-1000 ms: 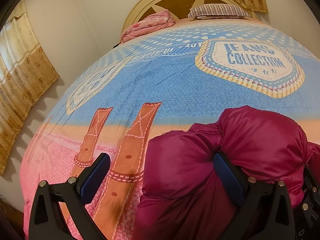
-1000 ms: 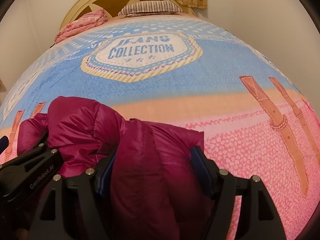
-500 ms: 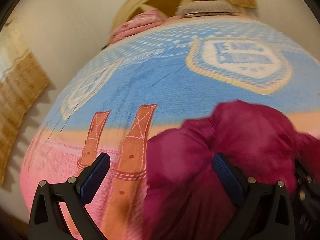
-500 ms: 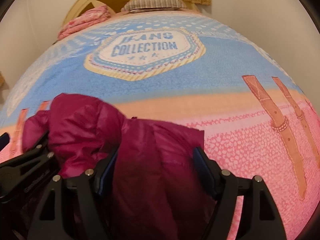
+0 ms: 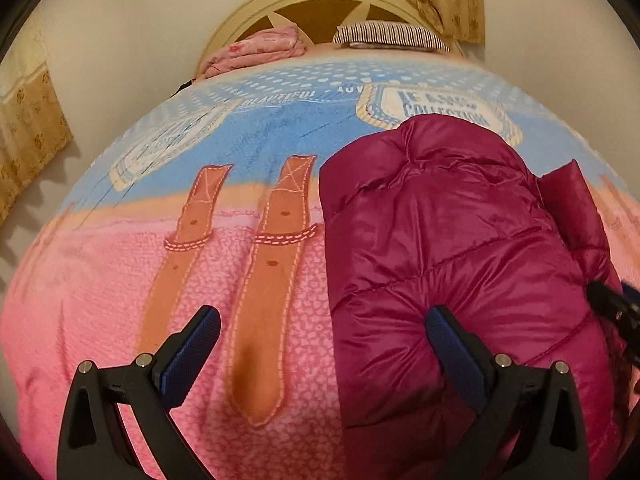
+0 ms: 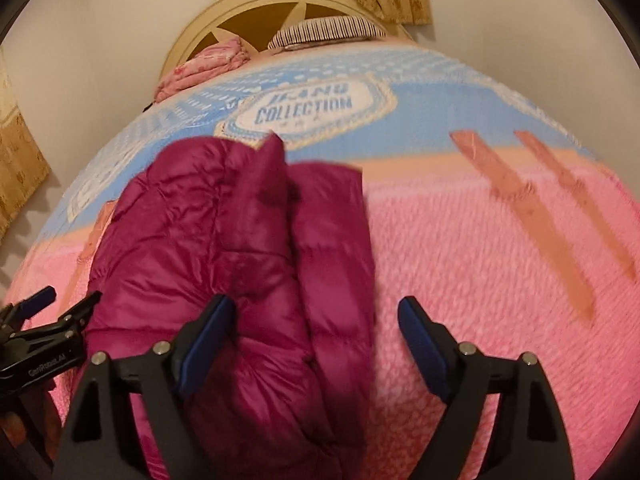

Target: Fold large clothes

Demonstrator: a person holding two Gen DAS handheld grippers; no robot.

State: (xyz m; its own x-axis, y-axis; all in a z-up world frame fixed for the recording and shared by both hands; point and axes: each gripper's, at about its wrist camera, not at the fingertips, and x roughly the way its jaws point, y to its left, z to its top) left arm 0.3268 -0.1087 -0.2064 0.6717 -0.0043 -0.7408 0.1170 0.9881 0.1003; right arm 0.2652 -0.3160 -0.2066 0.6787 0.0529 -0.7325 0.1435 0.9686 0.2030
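A magenta puffer jacket (image 5: 448,248) lies bunched in a thick fold on the bedspread (image 5: 120,280). My left gripper (image 5: 320,316) is open wide at the jacket's near left edge. Its right finger (image 5: 444,332) dents the padding and its left finger (image 5: 196,340) hovers over the bedspread. In the right wrist view the jacket (image 6: 224,240) sits ahead and to the left. My right gripper (image 6: 316,304) straddles the jacket's near right edge with its jaws opening. The right pad is clear of the fabric. Each gripper shows at the edge of the other's view: the right gripper (image 5: 616,308), the left gripper (image 6: 40,320).
The bed is covered by a pink and blue bedspread printed with brown straps (image 5: 272,280). At the headboard (image 5: 320,4) lie a striped pillow (image 5: 392,34) and a folded pink blanket (image 5: 256,50). Walls and curtains (image 5: 28,120) flank the bed.
Both grippers have drawn back towards the near edge of the bed, so more of the jacket shows ahead. The right jaws have widened and no longer pinch the fold.
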